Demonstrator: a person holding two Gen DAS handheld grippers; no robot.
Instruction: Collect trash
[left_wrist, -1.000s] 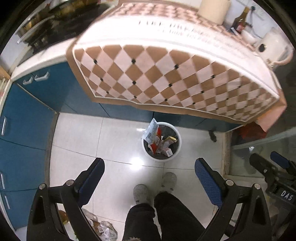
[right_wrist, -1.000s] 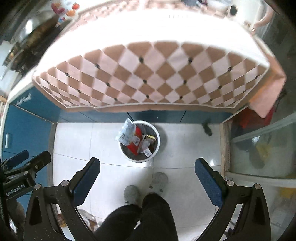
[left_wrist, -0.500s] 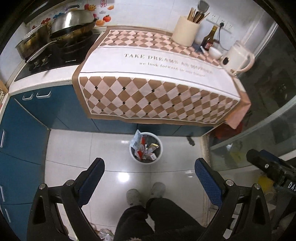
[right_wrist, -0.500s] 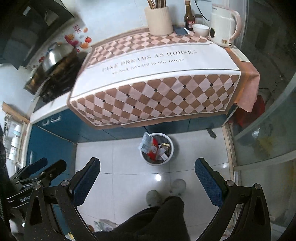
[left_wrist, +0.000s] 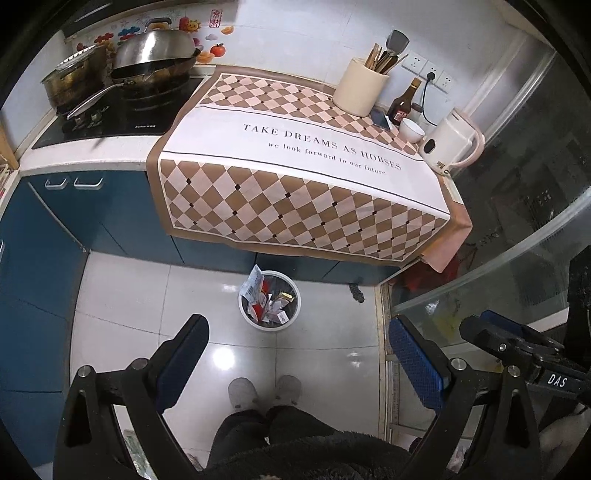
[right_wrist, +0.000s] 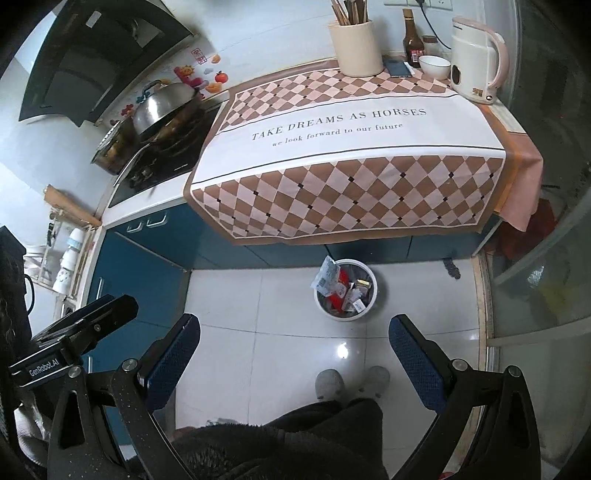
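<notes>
A white round trash bin (left_wrist: 291, 319) stands on the tiled floor below the counter, holding several wrappers (left_wrist: 260, 301). It also shows in the right wrist view (right_wrist: 373, 299), with a silver packet (right_wrist: 327, 277) sticking up at its left rim. My left gripper (left_wrist: 297, 350) is open and empty, high above the floor, short of the bin. My right gripper (right_wrist: 293, 349) is open and empty too, at a similar height. Each gripper shows at the edge of the other's view.
The counter carries a checkered cloth (left_wrist: 295, 206), a utensil holder (left_wrist: 360, 86), a sauce bottle (left_wrist: 404, 103), a bowl (left_wrist: 412, 130) and a white kettle (left_wrist: 450, 144). Pans (left_wrist: 155, 62) sit on the stove. Blue cabinets (left_wrist: 40, 266) line the left; a glass door (left_wrist: 517, 258) stands right. The person's feet (left_wrist: 264, 391) are below.
Both grippers have risen and drawn back from the bin, so the bin looks smaller and the whole counter top came into view. Both stayed open and empty.
</notes>
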